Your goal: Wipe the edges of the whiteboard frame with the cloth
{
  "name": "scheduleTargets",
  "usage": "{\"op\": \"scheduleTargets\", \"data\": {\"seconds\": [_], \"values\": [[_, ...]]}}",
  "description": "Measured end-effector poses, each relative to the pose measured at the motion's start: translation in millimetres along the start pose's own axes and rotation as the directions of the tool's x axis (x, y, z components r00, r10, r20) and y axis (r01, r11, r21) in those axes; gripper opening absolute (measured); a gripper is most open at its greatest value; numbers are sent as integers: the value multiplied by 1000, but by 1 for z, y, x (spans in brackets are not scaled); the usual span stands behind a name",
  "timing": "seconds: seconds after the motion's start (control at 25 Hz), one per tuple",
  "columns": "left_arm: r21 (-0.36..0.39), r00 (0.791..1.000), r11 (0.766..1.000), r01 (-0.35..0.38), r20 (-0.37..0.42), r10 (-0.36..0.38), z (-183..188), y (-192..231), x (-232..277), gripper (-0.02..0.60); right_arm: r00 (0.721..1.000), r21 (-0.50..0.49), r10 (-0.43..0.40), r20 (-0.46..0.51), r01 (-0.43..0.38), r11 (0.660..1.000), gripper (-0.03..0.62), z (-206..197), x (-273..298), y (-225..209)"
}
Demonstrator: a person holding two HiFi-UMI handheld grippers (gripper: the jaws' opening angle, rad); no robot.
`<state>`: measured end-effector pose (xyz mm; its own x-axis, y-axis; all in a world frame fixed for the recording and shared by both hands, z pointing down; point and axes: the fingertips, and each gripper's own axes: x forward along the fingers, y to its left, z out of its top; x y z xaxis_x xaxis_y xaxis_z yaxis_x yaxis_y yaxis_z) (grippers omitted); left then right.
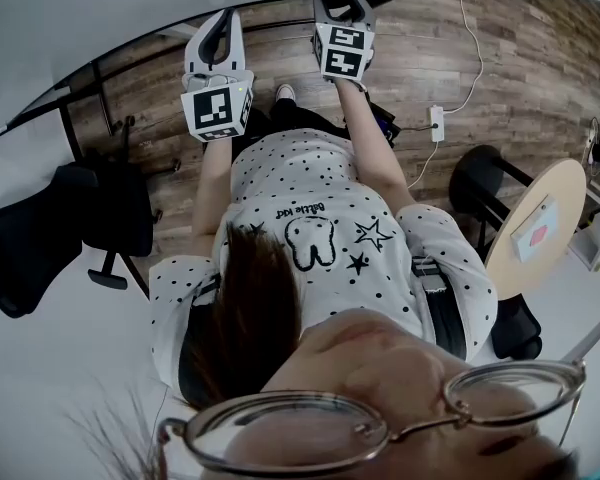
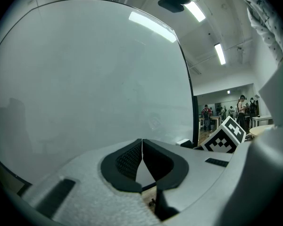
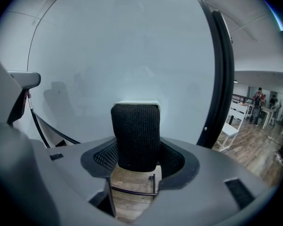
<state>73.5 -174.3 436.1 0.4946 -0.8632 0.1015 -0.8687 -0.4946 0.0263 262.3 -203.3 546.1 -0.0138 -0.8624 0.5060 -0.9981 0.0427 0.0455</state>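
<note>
**Operator:** While both grippers face the whiteboard [image 3: 122, 46], which step applies?

**Technician:** Approach, by my reading. The right gripper [image 3: 137, 158] clamps the dark cloth [image 3: 136, 131]. The left gripper [image 2: 142, 160] is closed on nothing. The cloth sits centre, apart from the black frame [image 3: 222, 79] at right. Next, press the cloth to the frame edge.

**Operator:** Anything obscured?

**Technician:** The frame's lower run is cut off, and cloth-to-board contact is unverifiable.
</note>
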Motion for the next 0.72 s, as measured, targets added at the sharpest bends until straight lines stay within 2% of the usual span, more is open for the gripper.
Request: {"op": "scheduleTargets", "data": {"seconds": [0.12,0.36,0.72], "values": [[3,1000,1000,9,-3,-9,3,-12,6,20,1000,-16,13,14,-13,1000,239,1,-3,-23],[13,1000,1000,26,-6,-26,6,-31,17,20,999,-68,47,27,-45,997,239,3,-4,-37],[14,999,999,37,-8,-37,7,-37,26,20,996,-90,84,35,-81,993,238,4,-3,-40]]}}
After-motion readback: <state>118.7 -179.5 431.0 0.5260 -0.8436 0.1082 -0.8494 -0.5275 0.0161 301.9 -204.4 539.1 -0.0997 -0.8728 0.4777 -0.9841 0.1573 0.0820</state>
